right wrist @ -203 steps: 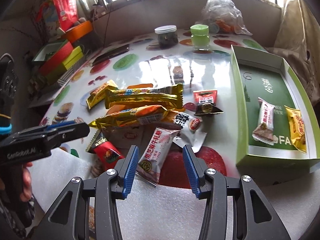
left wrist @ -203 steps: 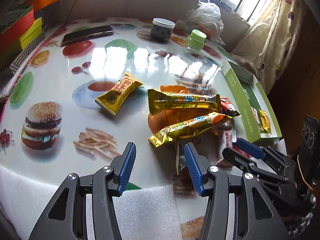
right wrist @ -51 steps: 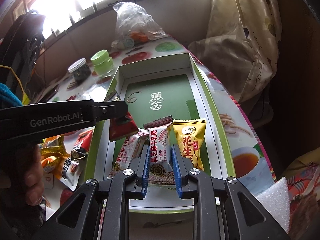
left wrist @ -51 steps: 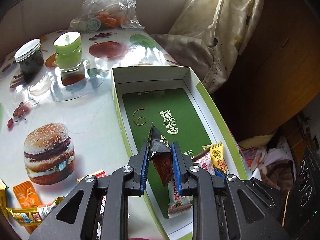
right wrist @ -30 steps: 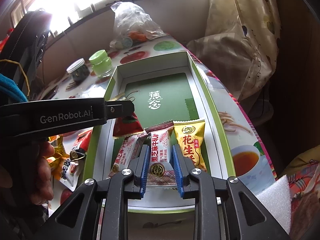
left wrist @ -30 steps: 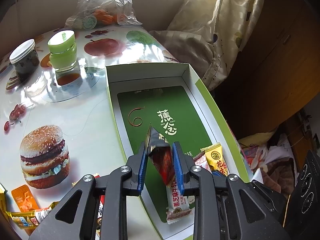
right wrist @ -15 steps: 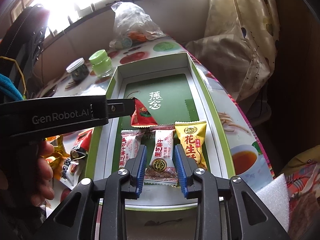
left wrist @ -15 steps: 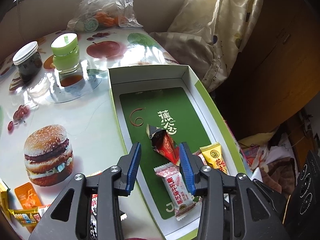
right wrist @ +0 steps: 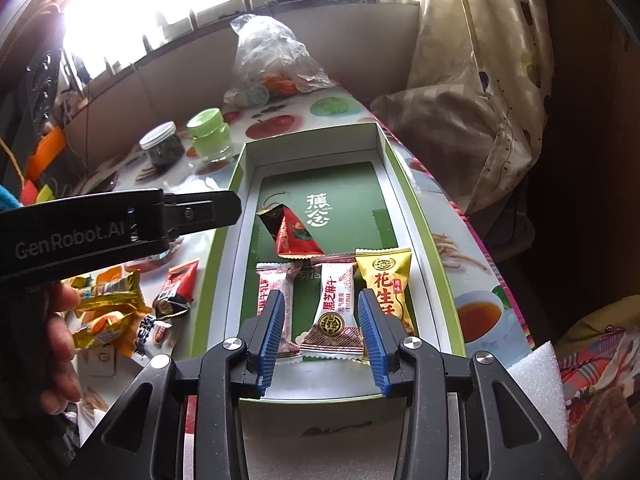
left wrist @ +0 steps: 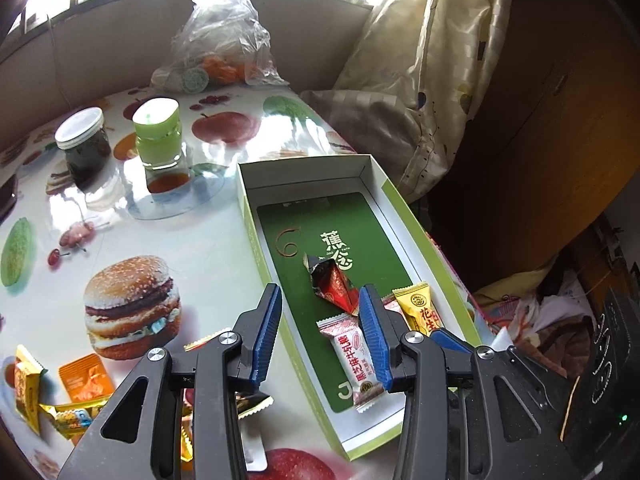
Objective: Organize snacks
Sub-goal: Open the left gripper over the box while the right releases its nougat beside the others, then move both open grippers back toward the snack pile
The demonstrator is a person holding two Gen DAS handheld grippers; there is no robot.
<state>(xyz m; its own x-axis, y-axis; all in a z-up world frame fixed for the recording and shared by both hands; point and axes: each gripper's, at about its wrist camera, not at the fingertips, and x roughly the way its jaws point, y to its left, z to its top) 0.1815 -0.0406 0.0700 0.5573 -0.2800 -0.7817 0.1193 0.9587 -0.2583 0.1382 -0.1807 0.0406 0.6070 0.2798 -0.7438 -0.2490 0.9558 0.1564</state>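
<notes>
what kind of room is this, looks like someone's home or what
Most likely a lived-in home, perhaps a dining corner by a window. The table wears a glossy cloth printed with burgers and fruit, a patterned curtain hangs beside it, and two lidded jars stand near a tied plastic bag.

Daylight through blown-out window; glare on tablecloth; fisheye-bent, dark edges.
</notes>
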